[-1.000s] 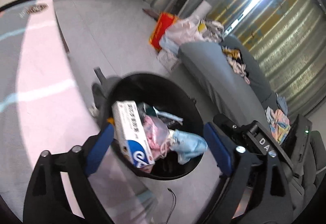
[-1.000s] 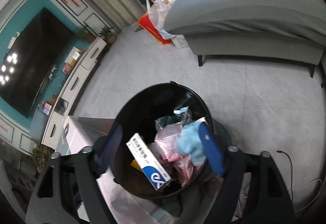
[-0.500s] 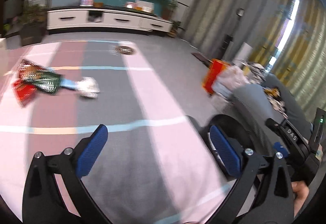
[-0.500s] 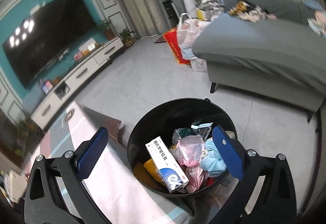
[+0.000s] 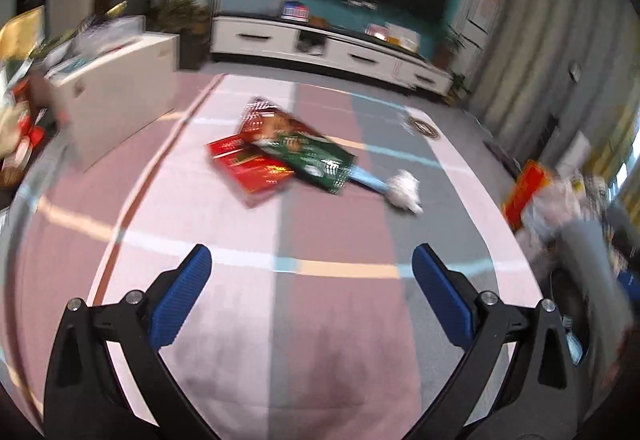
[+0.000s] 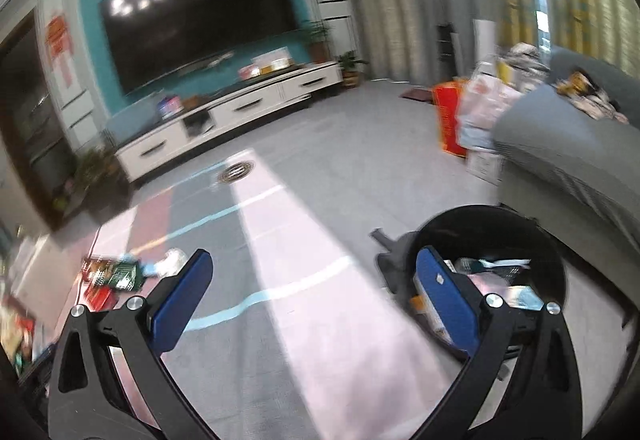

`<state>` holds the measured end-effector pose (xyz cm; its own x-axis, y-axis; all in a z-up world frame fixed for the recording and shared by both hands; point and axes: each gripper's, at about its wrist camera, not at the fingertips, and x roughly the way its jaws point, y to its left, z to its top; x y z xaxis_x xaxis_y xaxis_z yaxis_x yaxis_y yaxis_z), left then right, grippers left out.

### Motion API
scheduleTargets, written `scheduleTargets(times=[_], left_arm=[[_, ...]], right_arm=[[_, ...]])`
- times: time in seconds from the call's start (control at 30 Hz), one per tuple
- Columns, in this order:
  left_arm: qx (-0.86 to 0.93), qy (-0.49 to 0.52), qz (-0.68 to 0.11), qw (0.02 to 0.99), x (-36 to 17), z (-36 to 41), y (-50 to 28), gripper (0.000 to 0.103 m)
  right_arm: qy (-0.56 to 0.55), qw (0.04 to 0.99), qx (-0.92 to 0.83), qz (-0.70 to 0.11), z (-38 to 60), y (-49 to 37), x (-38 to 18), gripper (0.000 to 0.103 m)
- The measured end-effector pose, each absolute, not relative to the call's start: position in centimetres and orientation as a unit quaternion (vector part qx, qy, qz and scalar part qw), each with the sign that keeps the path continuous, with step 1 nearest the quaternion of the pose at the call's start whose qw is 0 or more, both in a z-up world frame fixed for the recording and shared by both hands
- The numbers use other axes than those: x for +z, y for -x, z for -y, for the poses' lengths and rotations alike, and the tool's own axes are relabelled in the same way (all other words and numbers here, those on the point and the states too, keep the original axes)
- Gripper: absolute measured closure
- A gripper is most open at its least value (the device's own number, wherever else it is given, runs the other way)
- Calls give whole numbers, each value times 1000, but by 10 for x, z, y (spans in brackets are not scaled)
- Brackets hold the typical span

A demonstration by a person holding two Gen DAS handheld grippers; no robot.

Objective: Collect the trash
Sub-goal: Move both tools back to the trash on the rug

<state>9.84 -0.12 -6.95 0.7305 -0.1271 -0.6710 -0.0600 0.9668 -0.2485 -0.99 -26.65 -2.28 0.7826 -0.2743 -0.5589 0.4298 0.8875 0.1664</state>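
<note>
Swinging From the Bin Toward the Wrapper Pile

Covering most of the floor, the striped pink-and-grey rug (image 5: 328,320) serves as the landmark. Beyond its far edge stands the white TV cabinet (image 5: 328,47), and off its right side sit the grey sofa (image 6: 560,159) and the black trash bin (image 6: 552,248), already holding a box and crumpled bags.

On the rug's far half lies the remaining trash: a red snack packet (image 5: 250,167) overlapped by a green snack packet (image 5: 316,157), with a pale blue strip ending in a white crumpled wad (image 5: 404,189) just to their right. The green packet's long axis runs diagonally, from far left to near right.

Both tools have just been spreading their jaws, with nothing between them. The left gripper (image 5: 310,294) now stands released and empty, facing the pile almost straight ahead, slightly left of centre. The right gripper (image 6: 308,298) is likewise released, and sees the pile far off to its left, so I judge the left hand nearer. Bare rug lies between it and the packets; nothing blocks the reach.
</note>
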Motion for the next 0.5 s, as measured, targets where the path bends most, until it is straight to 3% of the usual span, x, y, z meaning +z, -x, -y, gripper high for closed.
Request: scheduleTargets(times=[0.27,0.5], left_arm=[[14,176,-397,901,-86,-42,-99,3],[30,208,-403,891,-89,-64,-98,3]], right_arm=[[-60,927,-150,-339,210,-32,-59,3],[-70,926,-109,-355,174,-38,-77,3]])
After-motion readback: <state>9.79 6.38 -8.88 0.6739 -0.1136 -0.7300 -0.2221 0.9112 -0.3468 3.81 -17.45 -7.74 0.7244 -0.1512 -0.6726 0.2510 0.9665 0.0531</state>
